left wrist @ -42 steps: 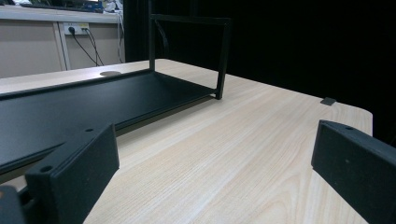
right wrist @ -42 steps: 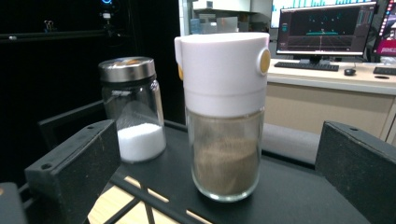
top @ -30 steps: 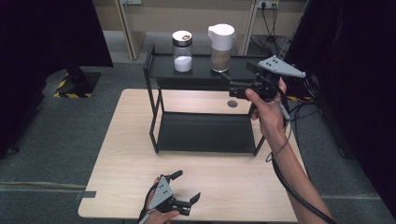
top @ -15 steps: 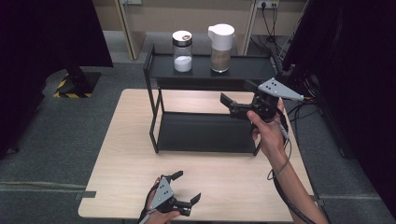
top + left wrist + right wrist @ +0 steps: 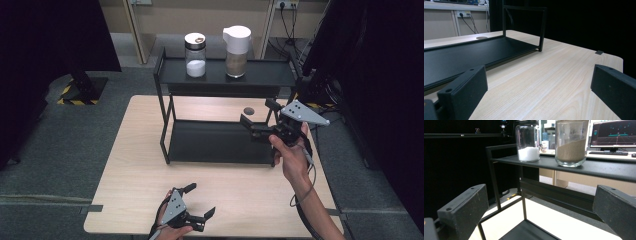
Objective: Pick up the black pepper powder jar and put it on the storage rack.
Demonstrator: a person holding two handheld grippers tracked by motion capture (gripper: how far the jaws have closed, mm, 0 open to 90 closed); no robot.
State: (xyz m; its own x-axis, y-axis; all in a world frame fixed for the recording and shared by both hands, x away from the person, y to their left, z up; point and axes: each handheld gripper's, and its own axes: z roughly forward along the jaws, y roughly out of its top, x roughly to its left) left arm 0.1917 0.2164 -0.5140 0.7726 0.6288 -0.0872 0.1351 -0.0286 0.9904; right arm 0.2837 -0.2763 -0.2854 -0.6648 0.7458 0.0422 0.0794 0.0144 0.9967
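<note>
Tongs in my right hand point(image 5: 256, 119) have come down and back from the top of the black shelf rack point(image 5: 165, 135). A second ago they were level with its upper tier; now they hang lower, beside the rack's right end, jaws spread wide and empty, pointing left and up toward the two jars. I judge this as lining up a reach for a jar, with no grasp begun.

The jars stand on the upper tier point(image 5: 564, 166), apart from each other. The jar of brown grains with the white lid point(image 5: 236, 46) is nearer my right tongs; the jar of white powder point(image 5: 195, 56) stands to its left. In the right gripper view both rise above the jaws, so the tongs must lift before closing on either.

My left tongs point(image 5: 201, 203) have not moved. They rest low at the near edge of the desk point(image 5: 130, 175), jaws spread and holding nothing.

Edges to mind: the upper tier's raised front lip, the rack's right posts just beside my right tongs, and the desk's right edge under my wrist. Open room lies above the jars and over the bare desk in front of the rack.
</note>
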